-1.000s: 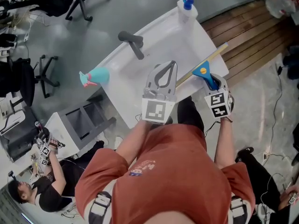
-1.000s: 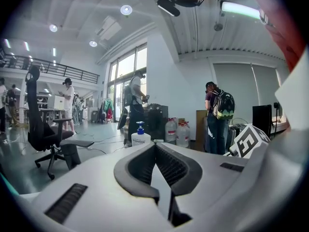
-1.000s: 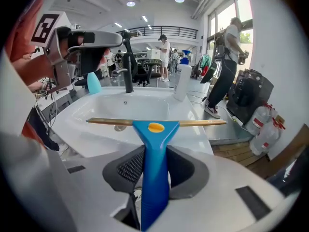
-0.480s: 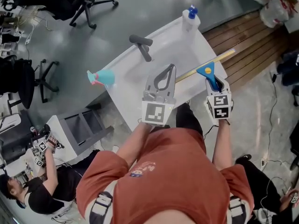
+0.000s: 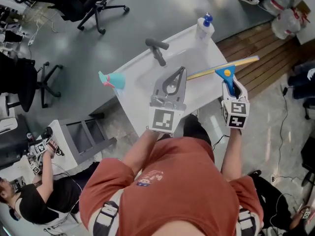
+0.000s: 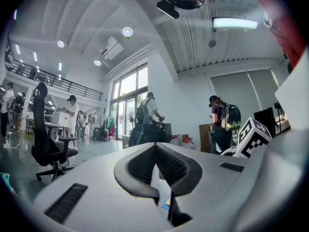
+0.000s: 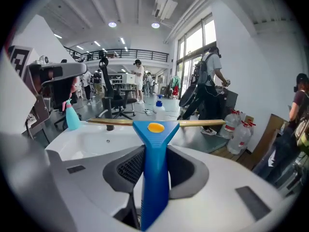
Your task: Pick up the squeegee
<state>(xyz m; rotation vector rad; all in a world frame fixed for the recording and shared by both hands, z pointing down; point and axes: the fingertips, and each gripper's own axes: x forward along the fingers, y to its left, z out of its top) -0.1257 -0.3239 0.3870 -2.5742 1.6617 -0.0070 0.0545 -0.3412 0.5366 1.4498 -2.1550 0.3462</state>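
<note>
Closest in, a person in a rust-orange T-shirt (image 5: 172, 181) holds both tools out in front of the chest. The left tool (image 5: 181, 73) (image 6: 155, 146) has its grey jaws brought together at the tips, with nothing between them. The right tool (image 5: 230, 82) (image 7: 155, 158) grips a blue-handled, brass-bladed squeegee (image 5: 226, 73) (image 7: 155, 134): the jaws press on either side of the upright blue handle. The triangular head, with its orange dot, stands just beyond the jaw tips.

The long blade runs crosswise. From the head view it lies over the near right corner of the white table with a shallow basin (image 5: 140, 90) (image 7: 87, 137) and reaches out past that table's edge above the brown wooden floor strip (image 5: 266, 48).

On the table, a dark grey T-shaped fitting (image 5: 157, 49) stands past the basin. A turquoise spray bottle with a pink trigger (image 5: 112, 79) (image 7: 72, 116) sits at the left edge. A white bottle with a blue cap (image 5: 204, 27) (image 7: 158, 108) stands at the far corner. Black office chairs (image 5: 98, 4) stand beyond on the grey floor.
</note>
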